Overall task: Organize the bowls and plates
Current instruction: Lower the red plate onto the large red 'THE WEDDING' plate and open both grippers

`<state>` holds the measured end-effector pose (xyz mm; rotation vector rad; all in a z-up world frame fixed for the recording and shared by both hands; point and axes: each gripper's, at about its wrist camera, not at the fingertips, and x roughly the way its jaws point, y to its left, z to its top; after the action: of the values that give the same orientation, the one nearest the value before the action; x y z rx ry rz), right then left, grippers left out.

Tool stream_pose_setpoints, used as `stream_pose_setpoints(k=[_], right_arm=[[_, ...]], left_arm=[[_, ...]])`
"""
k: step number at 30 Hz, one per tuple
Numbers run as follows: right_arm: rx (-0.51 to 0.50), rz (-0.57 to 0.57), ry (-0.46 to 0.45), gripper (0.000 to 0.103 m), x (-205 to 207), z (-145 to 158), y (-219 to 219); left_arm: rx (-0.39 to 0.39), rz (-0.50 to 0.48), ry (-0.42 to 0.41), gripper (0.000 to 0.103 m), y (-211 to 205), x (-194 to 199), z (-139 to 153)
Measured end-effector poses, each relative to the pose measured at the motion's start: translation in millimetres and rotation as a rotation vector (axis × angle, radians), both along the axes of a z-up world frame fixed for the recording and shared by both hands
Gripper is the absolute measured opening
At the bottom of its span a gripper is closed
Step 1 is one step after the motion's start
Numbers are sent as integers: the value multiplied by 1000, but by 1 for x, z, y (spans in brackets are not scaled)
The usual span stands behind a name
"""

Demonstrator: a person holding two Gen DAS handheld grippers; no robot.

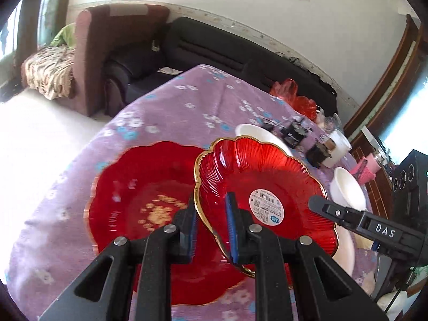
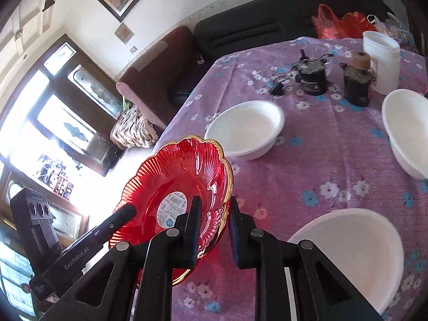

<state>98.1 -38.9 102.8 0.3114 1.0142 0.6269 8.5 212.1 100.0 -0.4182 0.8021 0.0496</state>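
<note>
Left hand-held gripper [image 1: 211, 224], lower centre of its frame, clamped on the gold rim of a ribbed red glass bowl [image 1: 256, 184] lifted clear of the table [image 1: 165, 107]. Right hand-held gripper [image 2: 214, 230], lower centre of its own frame, clamped on the opposite rim of the same red glass bowl [image 2: 176, 187], tilted with its labelled base showing. Directly below, lower left of the left view, a flat red plate [image 1: 139, 203] with gold decoration on the floral purple tablecloth. Around it, three white bowls: one mid-frame [image 2: 246, 128], one at right edge [image 2: 406, 131], one lower right [image 2: 355, 251]. Upper right, two dark jars [image 2: 313, 77], a white cup [image 2: 382, 58] and red plastic bags [image 2: 337, 22]. Beyond the table, a black sofa [image 1: 214, 45] and maroon armchair [image 1: 107, 48].
</note>
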Motion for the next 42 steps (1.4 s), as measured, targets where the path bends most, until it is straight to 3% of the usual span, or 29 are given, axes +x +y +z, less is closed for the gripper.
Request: stream_pose_setpoints(k=[10,14,18,26,29,32,37,42], right_arm=[[-62,52,86,21,5,-58,80],[-95,48,86,21,12,-69,92],[-153,53,43,21,8,-67,105],[-231,42,0,23,5,-66,116],[-262,34,-36,41,1,-63,118],[-253,35,-47,50,-1,-61,121],[-234,15,-80,62,-4,-52,117],[-219,-16,-141,64,-15,-30,99]], left_arm=[[-15,86,71,17,60,-3,-43],[-29,103,107,17,69,2,-61],[4,109,96,18,67,2,-60],[-24,55,130,46,63,5,-54],[-36,43,138,53,61,6,-52],[-34,32,136,60,57,5,-49],[-77,25,142,70,60,8,-46],[-26,70,130,71,65,-1,-31]])
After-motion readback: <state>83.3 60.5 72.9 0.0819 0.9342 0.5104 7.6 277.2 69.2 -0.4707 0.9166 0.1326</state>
